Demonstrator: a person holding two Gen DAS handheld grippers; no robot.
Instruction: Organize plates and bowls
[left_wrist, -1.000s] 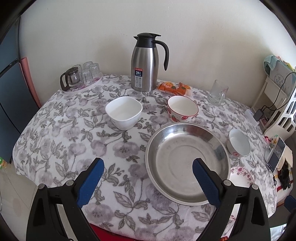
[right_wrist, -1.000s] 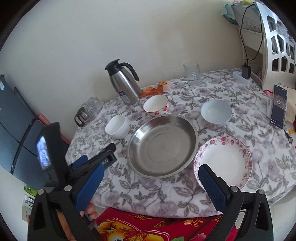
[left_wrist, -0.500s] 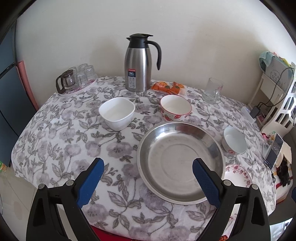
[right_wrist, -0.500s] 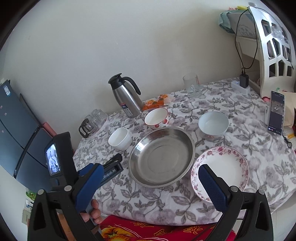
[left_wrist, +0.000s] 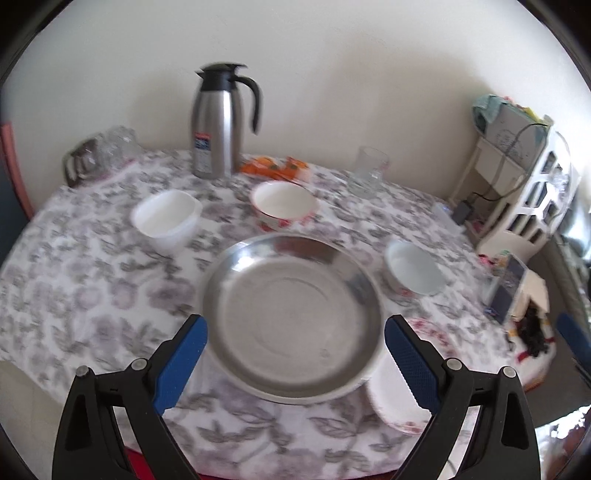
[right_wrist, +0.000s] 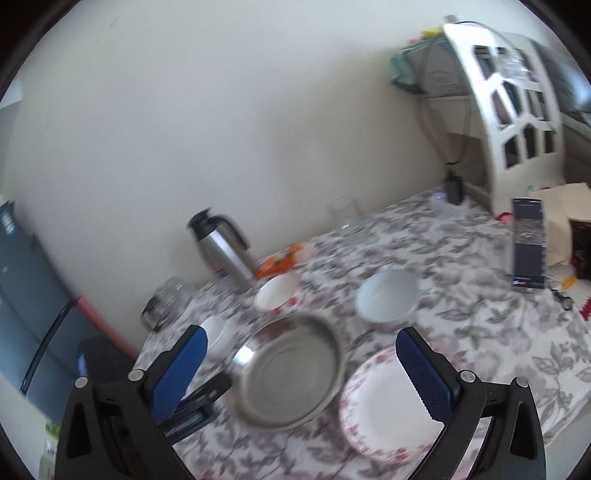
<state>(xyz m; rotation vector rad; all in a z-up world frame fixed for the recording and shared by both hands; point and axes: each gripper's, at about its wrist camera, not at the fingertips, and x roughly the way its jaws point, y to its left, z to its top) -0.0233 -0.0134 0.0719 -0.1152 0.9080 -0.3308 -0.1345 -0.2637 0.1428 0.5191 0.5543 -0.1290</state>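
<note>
Nothing looks sorted yet. Every dish sits on its own on the flowered tablecloth (left_wrist: 92, 295), none stacked, so as far as I can judge the whole job is still ahead.

Both tools hang above the near edge of the table. The left gripper (left_wrist: 295, 354) has its blue fingers spread wide and empty, framing the steel plate (left_wrist: 291, 314) from above without touching it. The right gripper (right_wrist: 306, 373) is spread wide too, holding nothing, with the flowered plate (right_wrist: 384, 406) below its right finger.

Counting the dishes: two plates, the big steel one in the middle and the flowered china one just beside it at the near right. Three bowls: a squarish white bowl (left_wrist: 166, 221) at the left, a red-patterned bowl (left_wrist: 284, 206) behind the steel plate, and a pale bowl (left_wrist: 413, 267) to its right.

Other things: one steel jug (left_wrist: 218, 122) by the wall, one glass mug (left_wrist: 367, 171), an orange snack packet (left_wrist: 275, 166), a cluster of glasses (left_wrist: 103, 151) too blurred to count, and a phone (right_wrist: 528, 243) propped at the far right.
</note>
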